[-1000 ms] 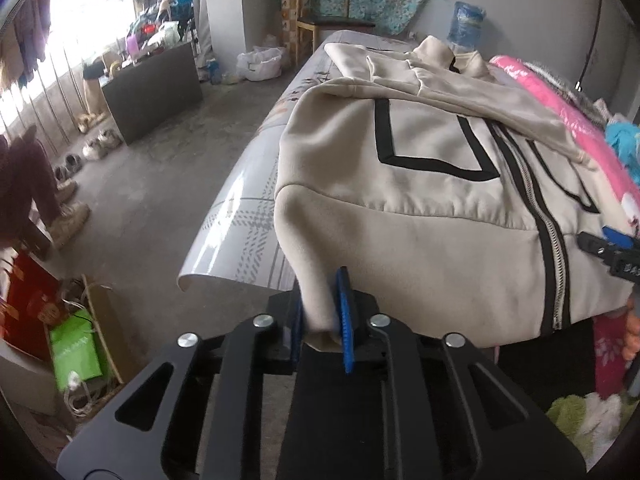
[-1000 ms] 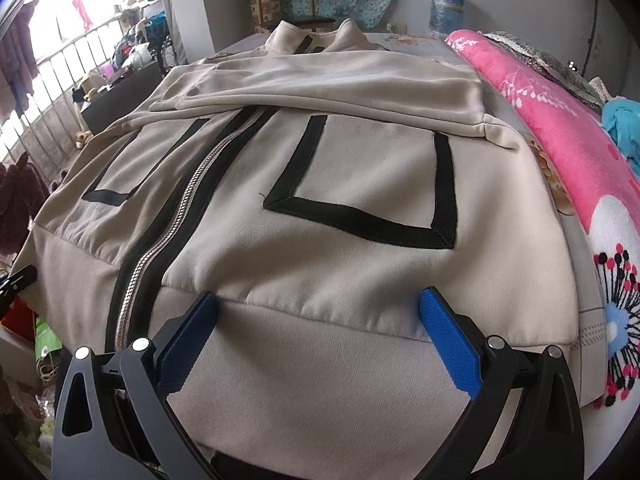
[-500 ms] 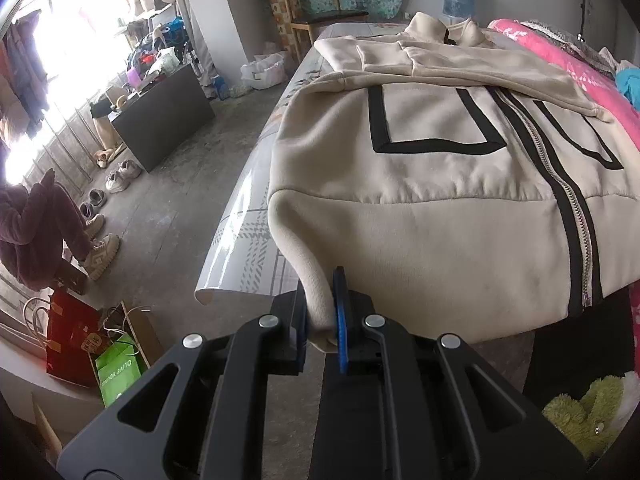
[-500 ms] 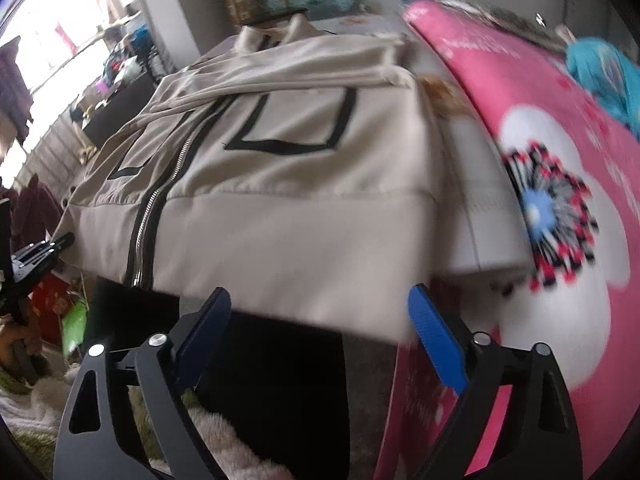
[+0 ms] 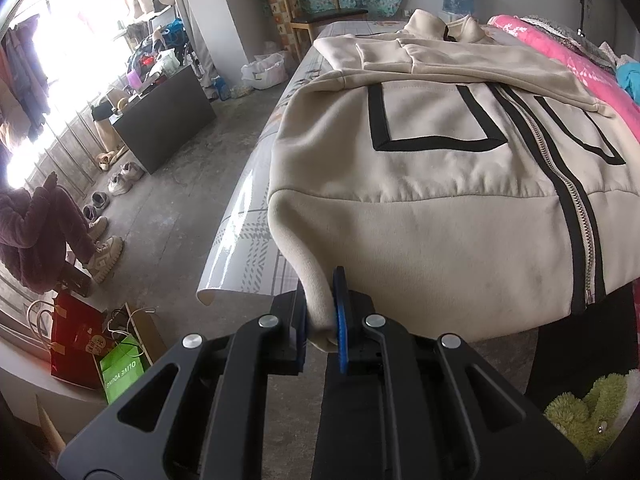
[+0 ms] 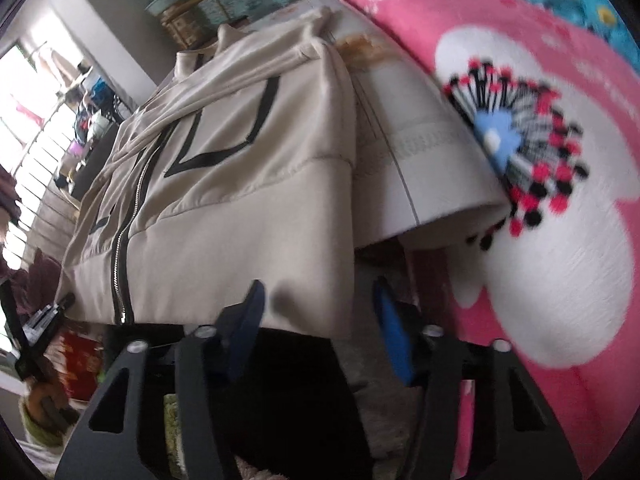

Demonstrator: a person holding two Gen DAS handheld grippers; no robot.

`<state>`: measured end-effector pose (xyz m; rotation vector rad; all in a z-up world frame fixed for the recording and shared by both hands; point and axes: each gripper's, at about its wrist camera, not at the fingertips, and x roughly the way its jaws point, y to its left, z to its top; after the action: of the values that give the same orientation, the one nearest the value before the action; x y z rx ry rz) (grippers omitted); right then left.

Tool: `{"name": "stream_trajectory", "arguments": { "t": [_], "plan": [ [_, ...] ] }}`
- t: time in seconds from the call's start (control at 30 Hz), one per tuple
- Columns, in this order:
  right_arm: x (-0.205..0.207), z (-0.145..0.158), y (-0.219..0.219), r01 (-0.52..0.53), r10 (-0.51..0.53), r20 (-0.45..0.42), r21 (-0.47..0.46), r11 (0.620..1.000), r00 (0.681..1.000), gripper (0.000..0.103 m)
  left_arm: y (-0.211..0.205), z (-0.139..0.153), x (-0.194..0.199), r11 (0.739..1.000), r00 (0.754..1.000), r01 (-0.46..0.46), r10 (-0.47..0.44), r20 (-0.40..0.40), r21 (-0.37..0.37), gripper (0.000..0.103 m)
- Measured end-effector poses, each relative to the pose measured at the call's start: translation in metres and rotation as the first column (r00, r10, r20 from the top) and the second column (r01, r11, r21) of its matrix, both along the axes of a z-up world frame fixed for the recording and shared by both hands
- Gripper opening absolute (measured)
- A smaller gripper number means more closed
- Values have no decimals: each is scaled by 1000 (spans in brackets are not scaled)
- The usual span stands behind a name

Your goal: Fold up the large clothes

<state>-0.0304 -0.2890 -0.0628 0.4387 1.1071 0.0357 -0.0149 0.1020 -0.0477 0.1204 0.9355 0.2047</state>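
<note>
A beige zip jacket (image 5: 420, 184) with black trim lies front-up on the table, its sleeves folded across the chest. My left gripper (image 5: 320, 314) is shut on the hem's left corner, which hangs off the table edge. In the right wrist view the jacket (image 6: 224, 184) runs away to the upper left. My right gripper (image 6: 320, 314) straddles the hem's right corner. Its jaws are closing, with the fabric between them, and a gap still shows beside the right pad (image 6: 394, 332).
A pink flowered blanket (image 6: 540, 240) lies along the table's right side. The white patterned table cover (image 5: 248, 248) shows at the left edge. A seated person (image 5: 32, 240), shoes, a black cabinet (image 5: 168, 120) and bags (image 5: 120, 368) are on the floor to the left.
My right gripper slid right along the hem from its middle to the right corner, rolled, and its jaws narrowed around the fabric. The left gripper kept its hold on the left corner.
</note>
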Motion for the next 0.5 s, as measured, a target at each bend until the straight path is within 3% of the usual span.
{"name": "stream_trajectory", "arguments": {
  "t": [0.2, 0.4, 0.5],
  "plan": [
    [-10, 10, 0, -2, 0, 31, 33, 999, 1000, 9, 1, 3, -2, 1000, 1000, 18, -18, 18, -13, 11],
    [-8, 42, 11, -28, 28, 107, 0, 1000, 994, 6, 0, 24, -10, 996, 993, 89, -88, 83, -8, 7],
    [1, 62, 15, -40, 39, 162, 6, 999, 986, 6, 2, 41, -7, 993, 988, 107, -99, 119, -58, 7]
  ]
}}
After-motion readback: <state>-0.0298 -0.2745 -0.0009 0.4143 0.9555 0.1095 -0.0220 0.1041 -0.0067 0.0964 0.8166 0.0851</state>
